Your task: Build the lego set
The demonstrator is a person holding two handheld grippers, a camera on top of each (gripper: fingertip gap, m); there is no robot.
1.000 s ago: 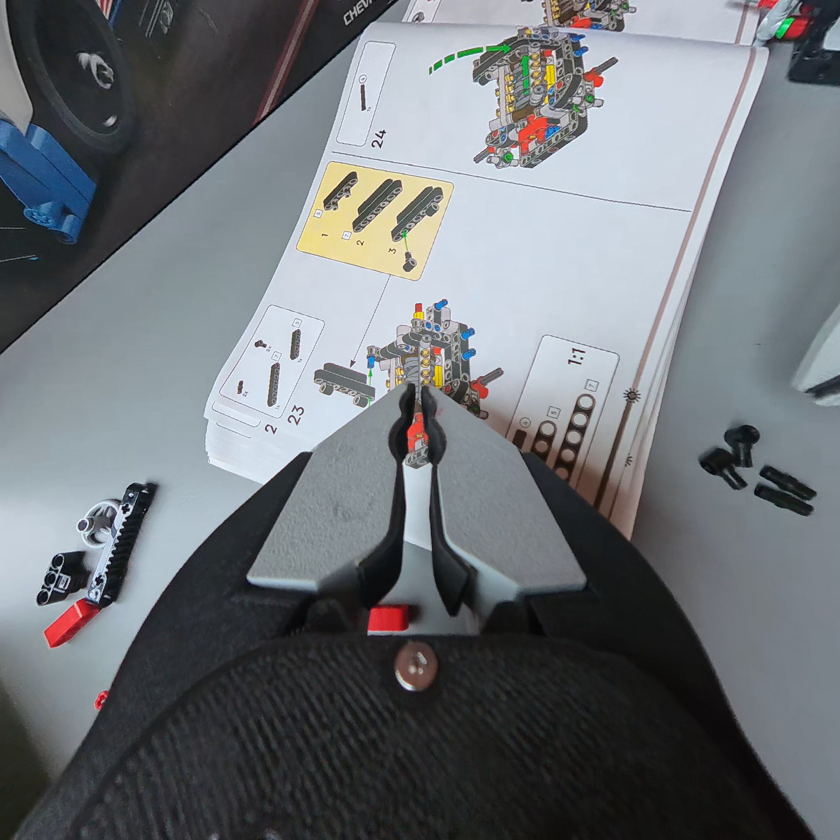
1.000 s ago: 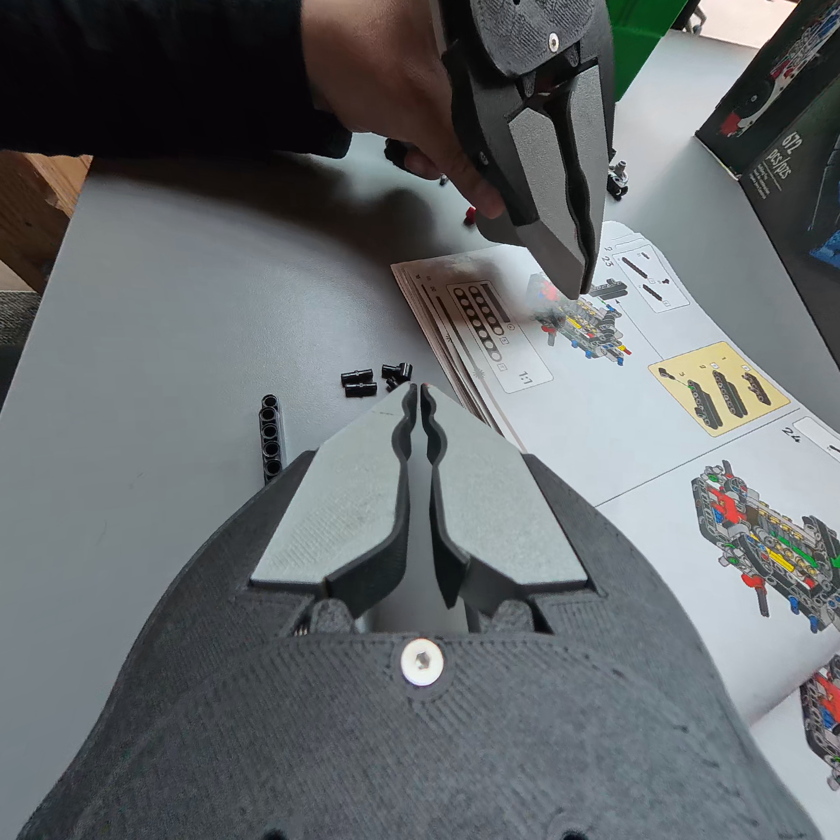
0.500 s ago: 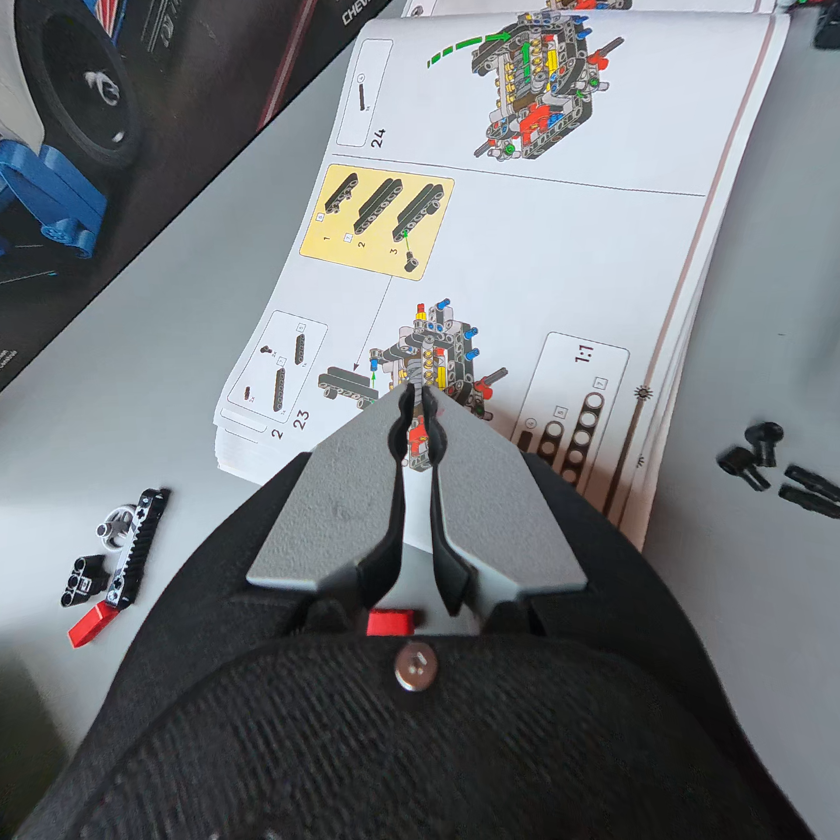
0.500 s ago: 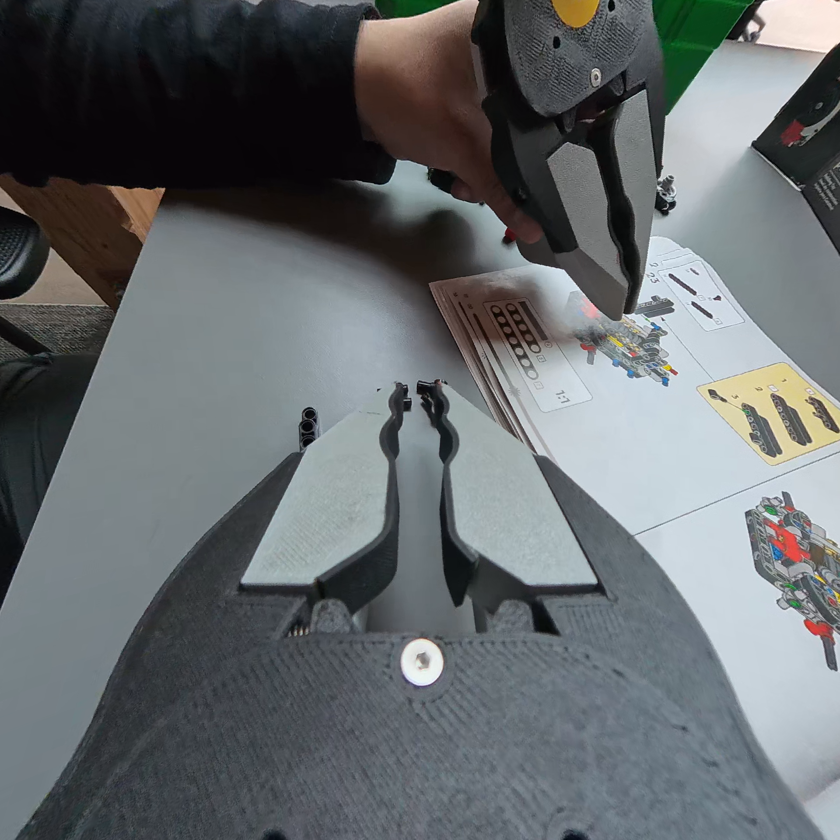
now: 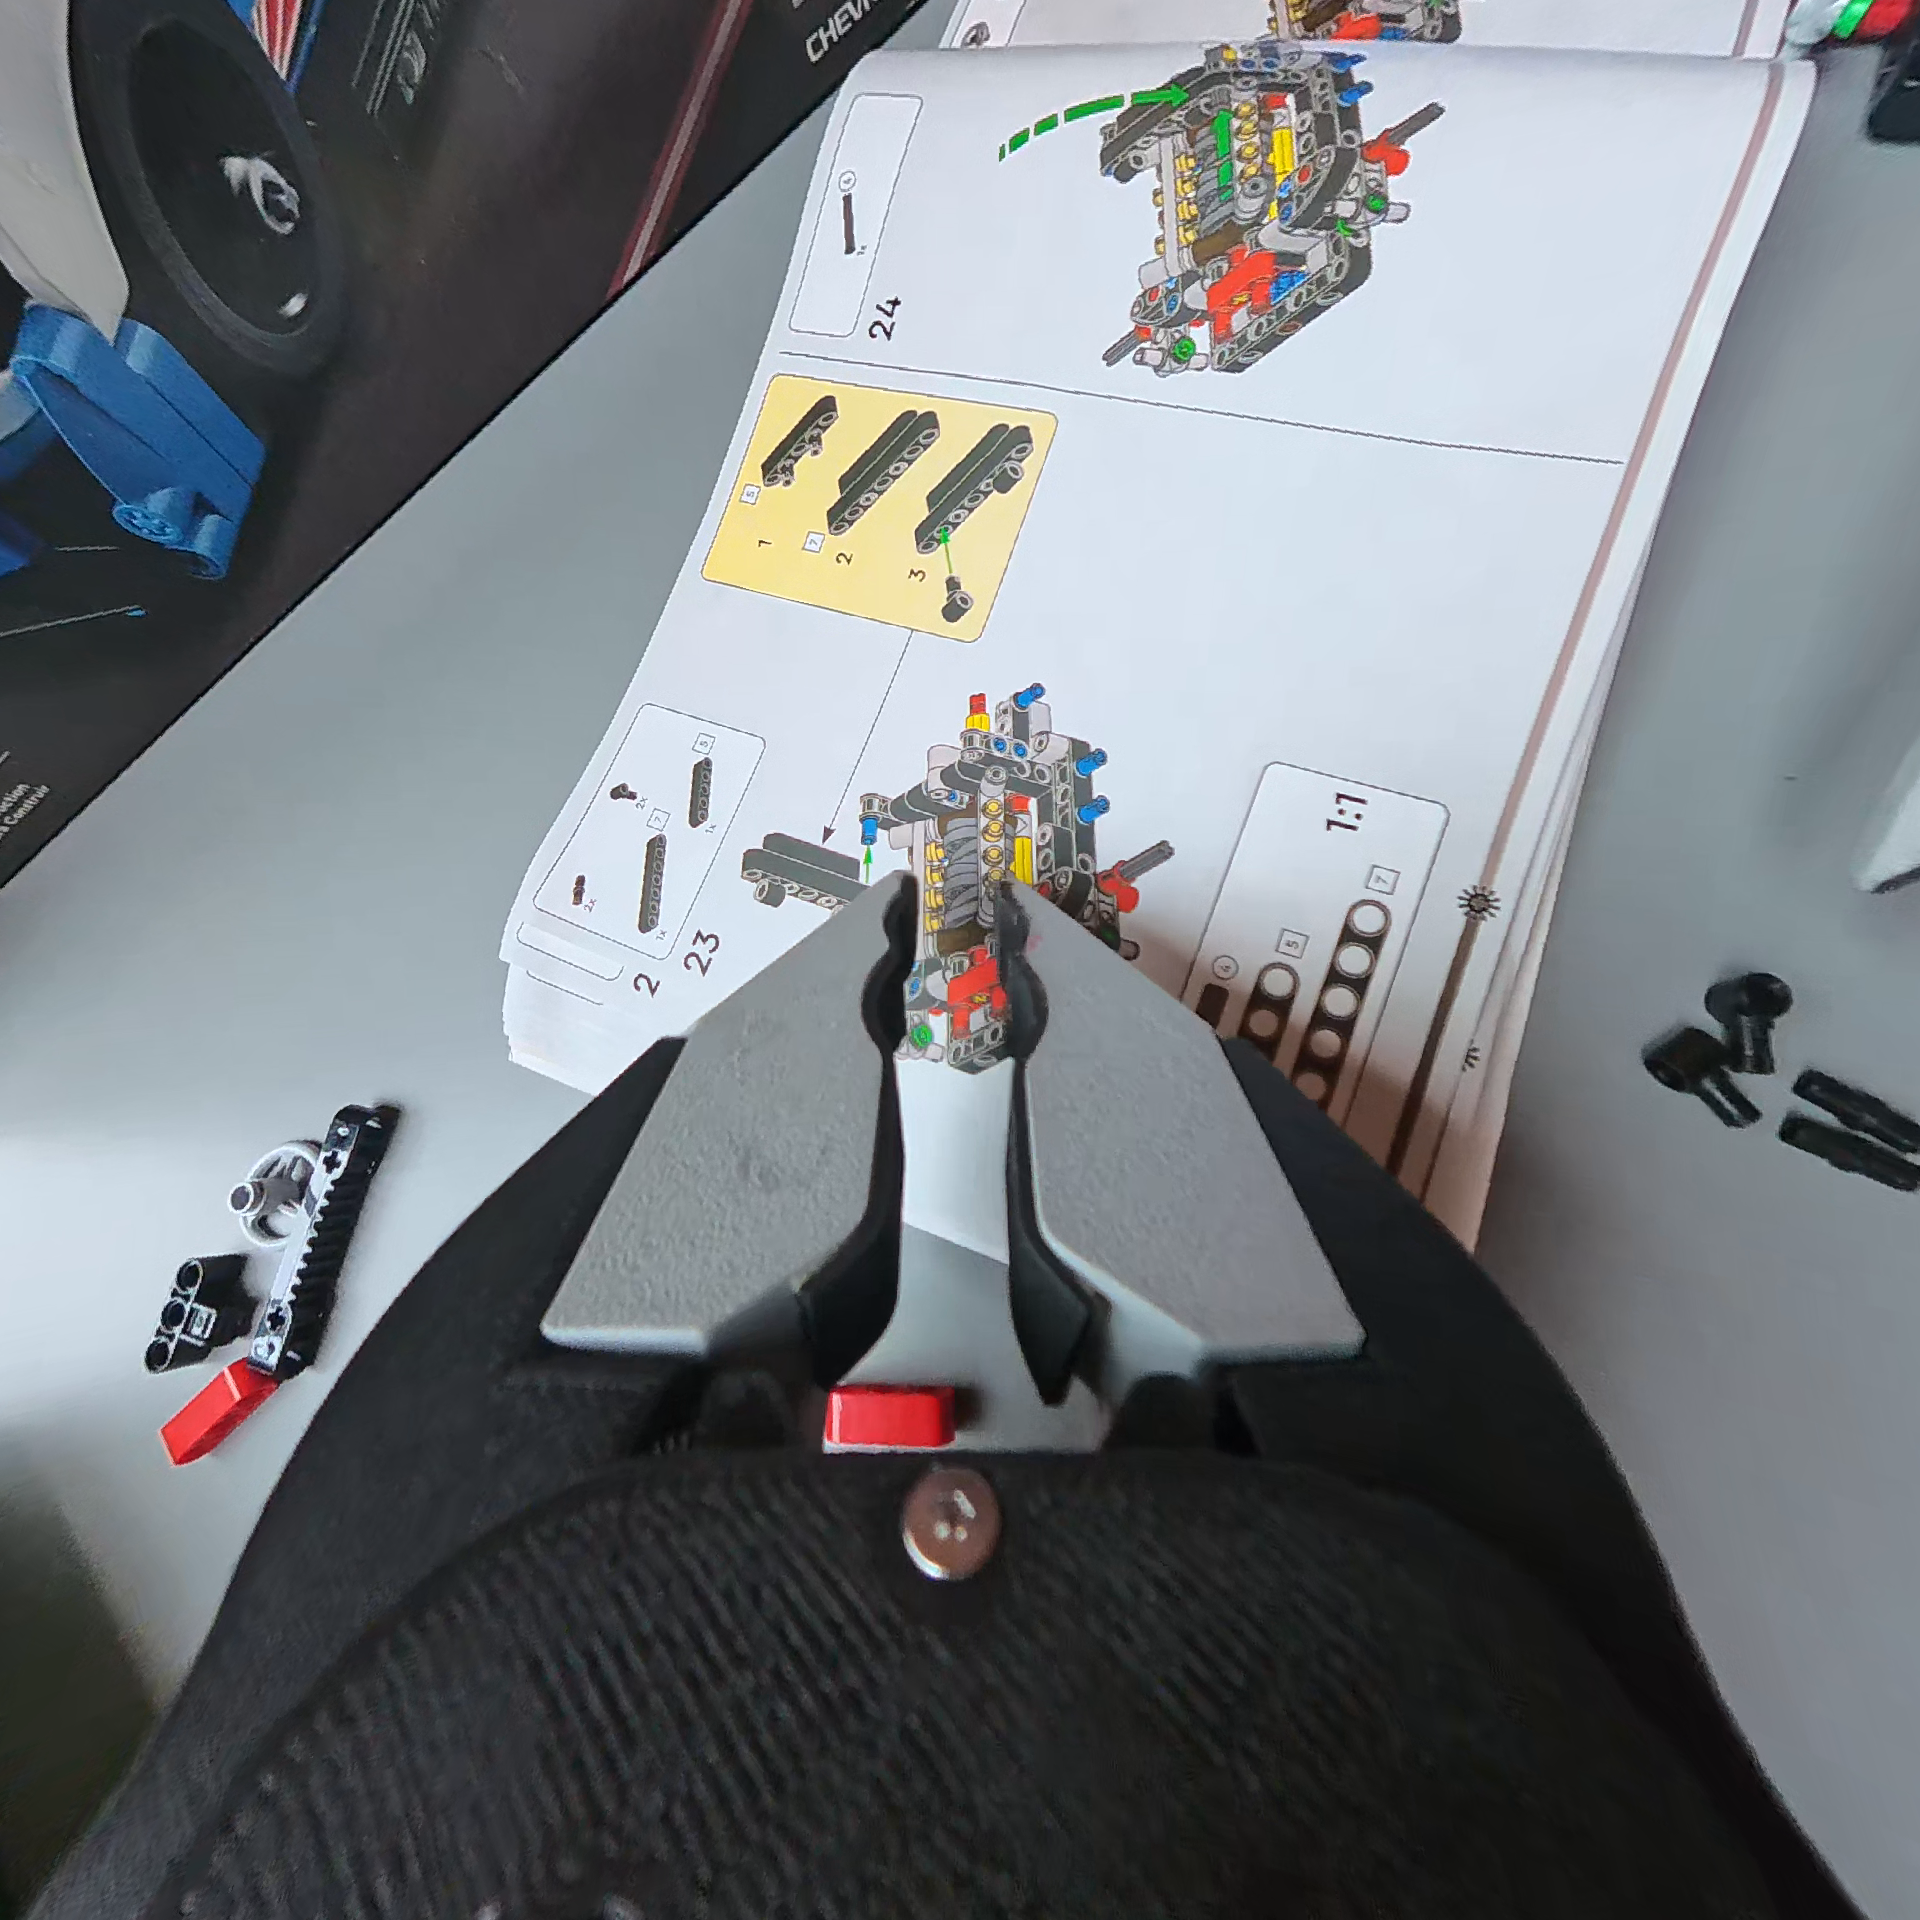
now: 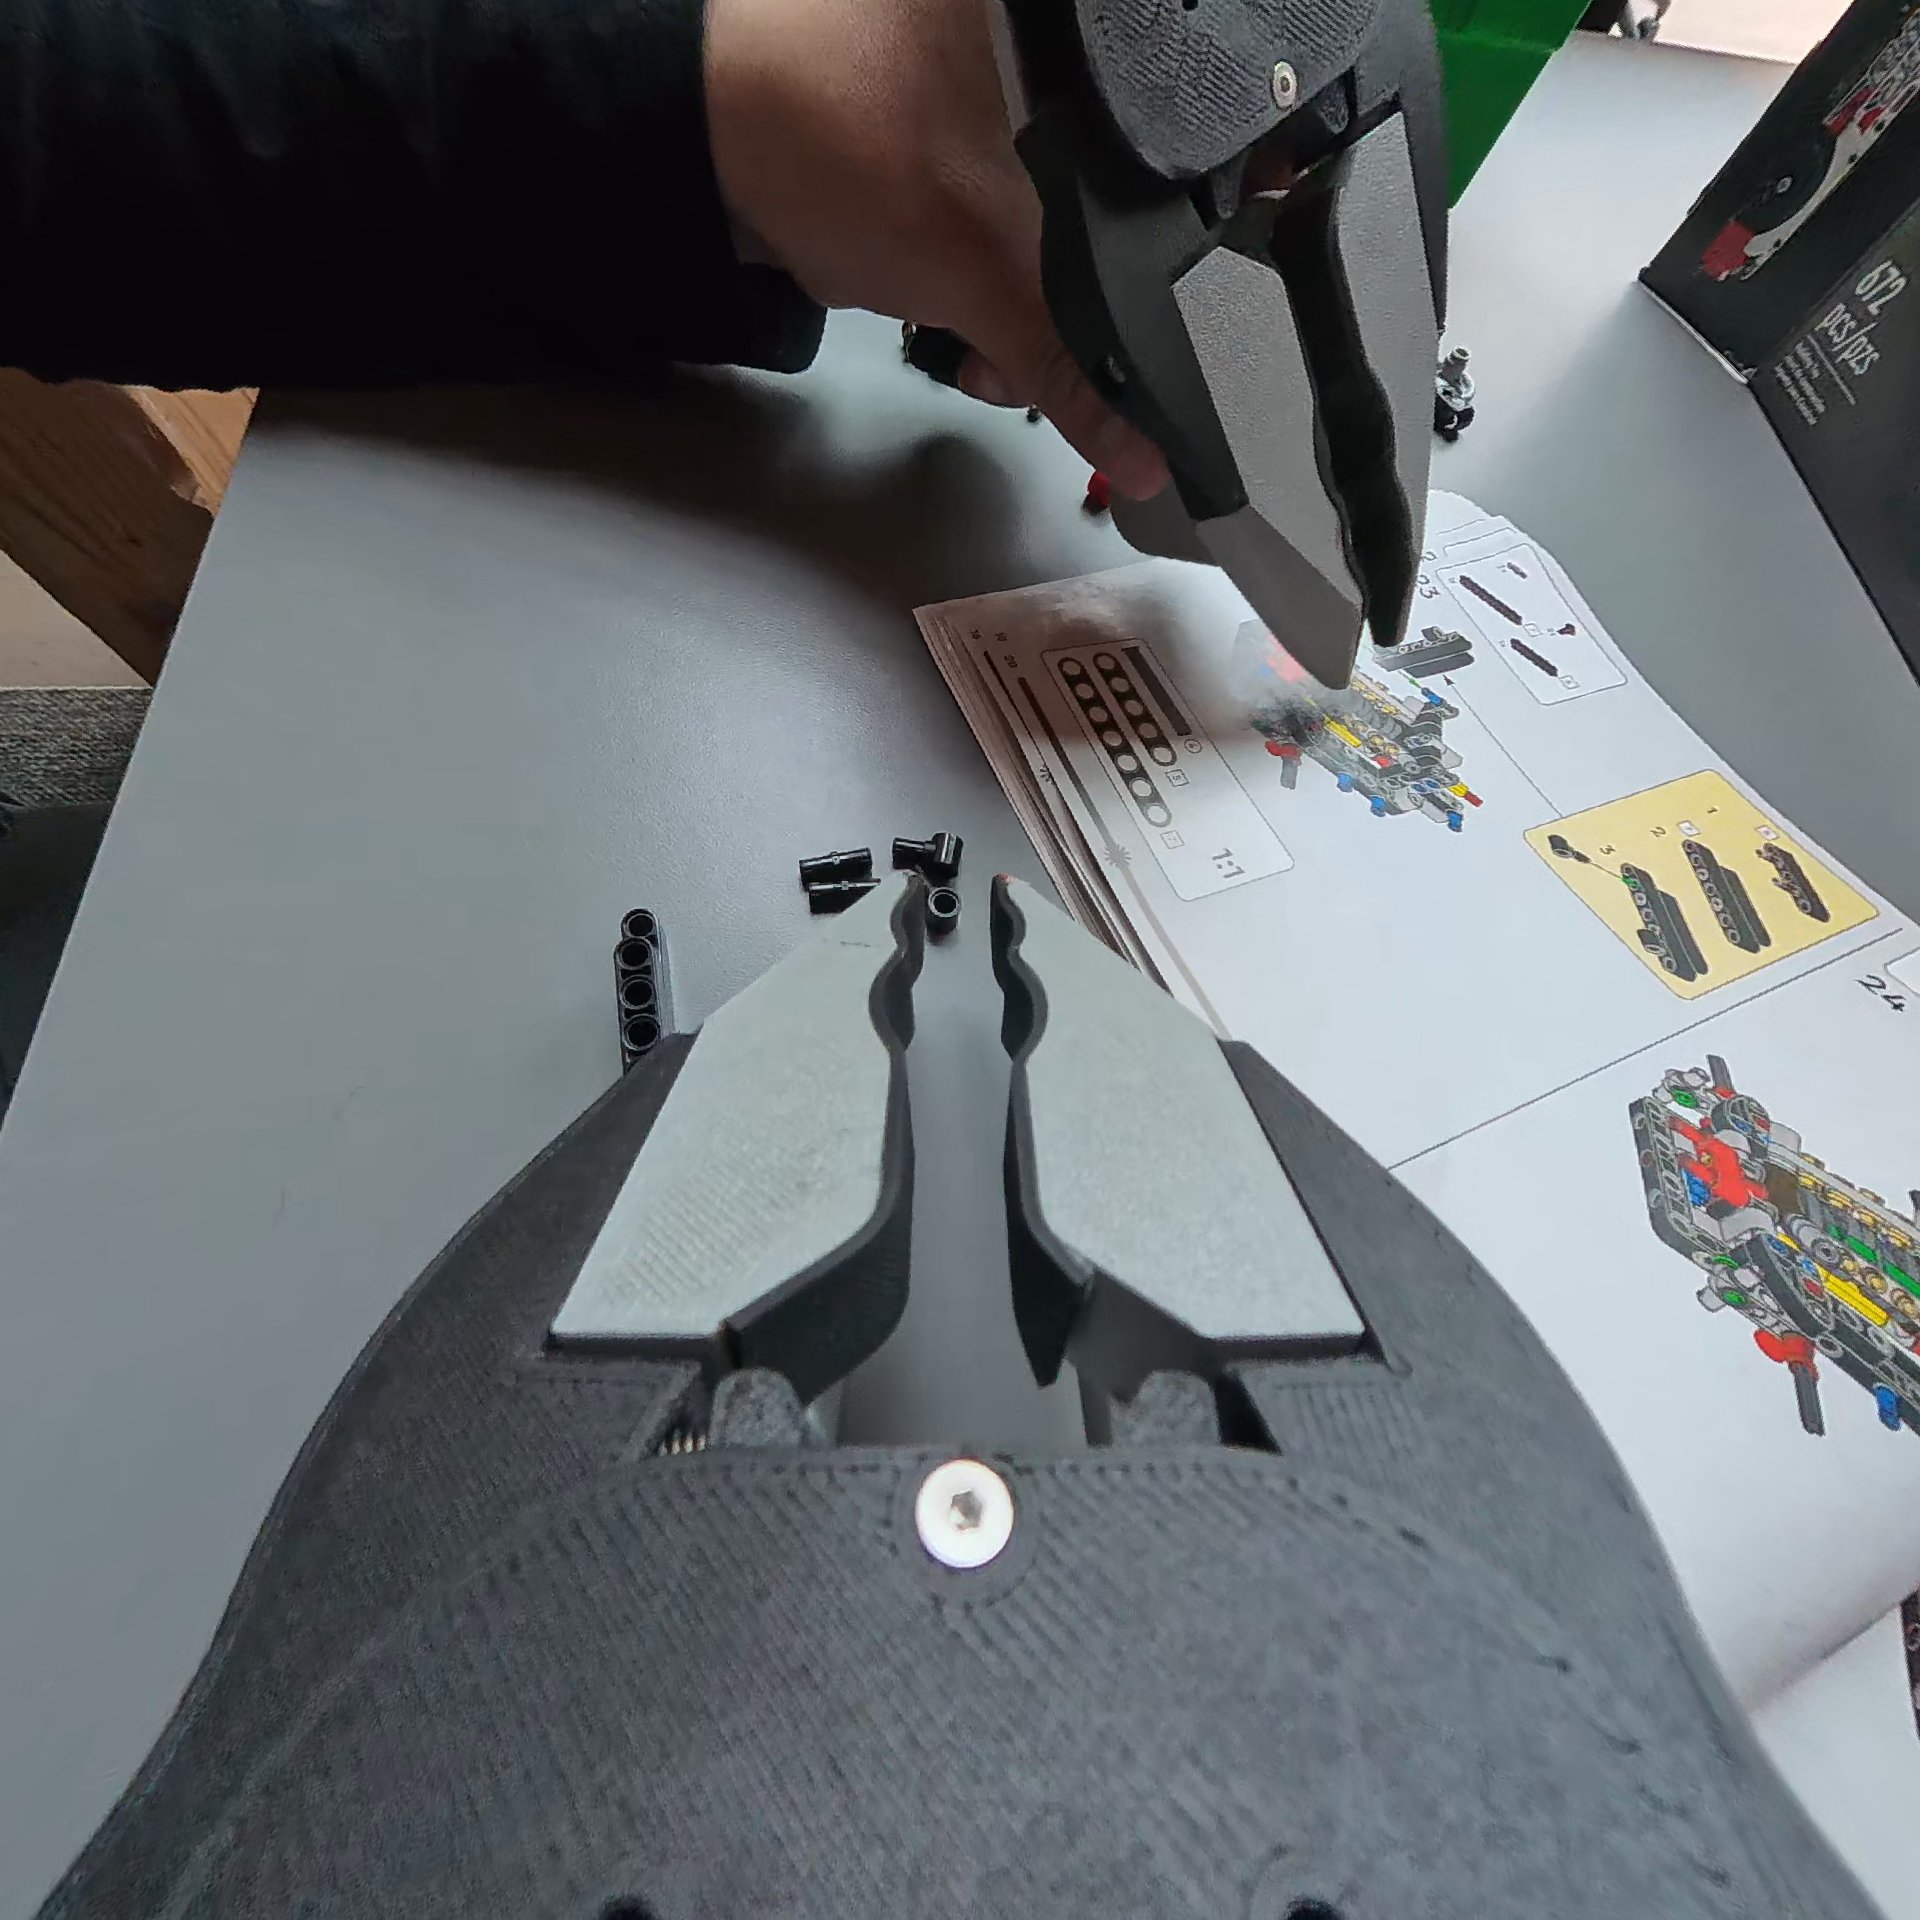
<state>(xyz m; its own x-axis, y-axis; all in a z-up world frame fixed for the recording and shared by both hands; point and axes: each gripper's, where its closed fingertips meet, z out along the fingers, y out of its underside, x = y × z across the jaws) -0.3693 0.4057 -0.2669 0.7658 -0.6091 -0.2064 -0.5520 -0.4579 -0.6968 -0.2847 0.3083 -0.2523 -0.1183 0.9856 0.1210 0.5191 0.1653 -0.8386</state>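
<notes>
While the left gripper [image 5: 956,909] hangs over the open instruction booklet [image 5: 1299,582] with jaws slightly apart and empty, the right gripper [image 6: 951,894] has its jaws spread with a small black connector [image 6: 943,902] on the table just ahead at twelve o'clock. More black pins [image 6: 840,873] lie at eleven o'clock, long axes crosswise. Only the right wrist view shows the black beam [image 6: 639,982] at nine o'clock; the left wrist view alone shows loose parts [image 5: 270,1257] at eight o'clock.

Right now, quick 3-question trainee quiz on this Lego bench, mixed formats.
1. True or false: the right gripper is open with nothing between its fingers.
2. The left gripper hovers over: A) the instruction booklet B) the box C) the green bin
3. Fill in: the small black pins lie on the ____, just off the booklet.

Key: 1 true; 2 A; 3 table.
</notes>
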